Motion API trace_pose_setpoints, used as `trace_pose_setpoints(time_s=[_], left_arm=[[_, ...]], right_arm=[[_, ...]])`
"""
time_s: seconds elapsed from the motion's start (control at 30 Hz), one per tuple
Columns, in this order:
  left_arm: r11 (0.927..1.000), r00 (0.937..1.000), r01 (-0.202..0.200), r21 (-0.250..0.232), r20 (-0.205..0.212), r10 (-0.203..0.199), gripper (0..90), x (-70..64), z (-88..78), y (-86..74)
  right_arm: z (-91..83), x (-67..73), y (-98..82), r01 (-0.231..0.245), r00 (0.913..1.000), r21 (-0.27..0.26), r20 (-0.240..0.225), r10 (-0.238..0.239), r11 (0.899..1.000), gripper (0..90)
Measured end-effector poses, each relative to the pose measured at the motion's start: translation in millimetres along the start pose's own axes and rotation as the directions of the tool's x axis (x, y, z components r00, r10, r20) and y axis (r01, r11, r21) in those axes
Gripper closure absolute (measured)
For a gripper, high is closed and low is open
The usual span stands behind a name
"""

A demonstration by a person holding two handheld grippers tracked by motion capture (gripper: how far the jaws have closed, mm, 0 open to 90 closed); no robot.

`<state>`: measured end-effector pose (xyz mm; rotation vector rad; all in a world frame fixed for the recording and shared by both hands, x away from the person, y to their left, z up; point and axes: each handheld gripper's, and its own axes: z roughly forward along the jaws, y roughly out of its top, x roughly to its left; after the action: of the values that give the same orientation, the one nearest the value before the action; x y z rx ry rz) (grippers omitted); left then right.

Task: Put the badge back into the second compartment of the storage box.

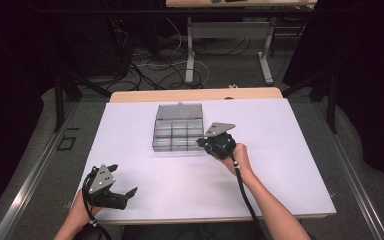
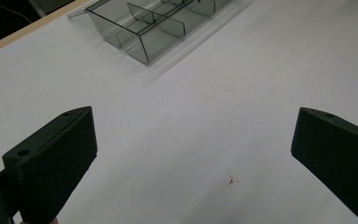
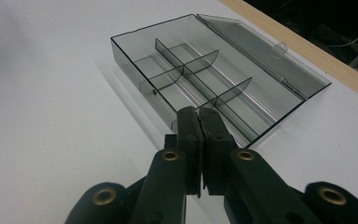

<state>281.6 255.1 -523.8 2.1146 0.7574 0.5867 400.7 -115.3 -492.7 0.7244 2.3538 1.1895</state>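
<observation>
- Item: clear compartment box (image 1: 178, 128), smoky plastic, lid folded back flat on the far side, dividers standing, compartments apparently bare. It sits at the middle of the white surface (image 1: 290, 165), toward the far edge.
- Long axis: runs left to right across the surface in the high view; the open tray is the near half, the lid the far half.
- Your right tongs (image 1: 201, 143): pressed together with nothing between them, tips just beside the box's near right corner. In the right gripper view (image 3: 199, 114) the tips overlap that corner's wall; whether they touch it cannot be told.
- Your left tongs (image 1: 122, 179): spread wide, holding nothing, low at the near left of the surface, well apart from the box.
- Deciding relation: the box lies just left of and beyond your right tongs, so your right hand is much the nearer; a move on the box from here likely falls to it.
- View differences: the right gripper view shows the dividers, the lid's small clasp tab (image 3: 280, 47) and a hole in one partition. The left gripper view (image 2: 193, 149) shows the box (image 2: 144, 28) far off and a small brown mark (image 2: 231, 179) on the surface.
</observation>
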Motion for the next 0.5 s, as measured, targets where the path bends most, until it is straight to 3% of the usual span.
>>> trace_pose_setpoints(time_s=[0.5], left_arm=[[1.0000, 1.0000, -0.003, 0.000, 0.001, 0.003, 0.5, 0.4, -0.4, -0.4]], right_arm=[[3.1, -4.1, 10.0, 0.005, 0.9999, -0.023, 0.015, -0.004, 1.000, 88.4]])
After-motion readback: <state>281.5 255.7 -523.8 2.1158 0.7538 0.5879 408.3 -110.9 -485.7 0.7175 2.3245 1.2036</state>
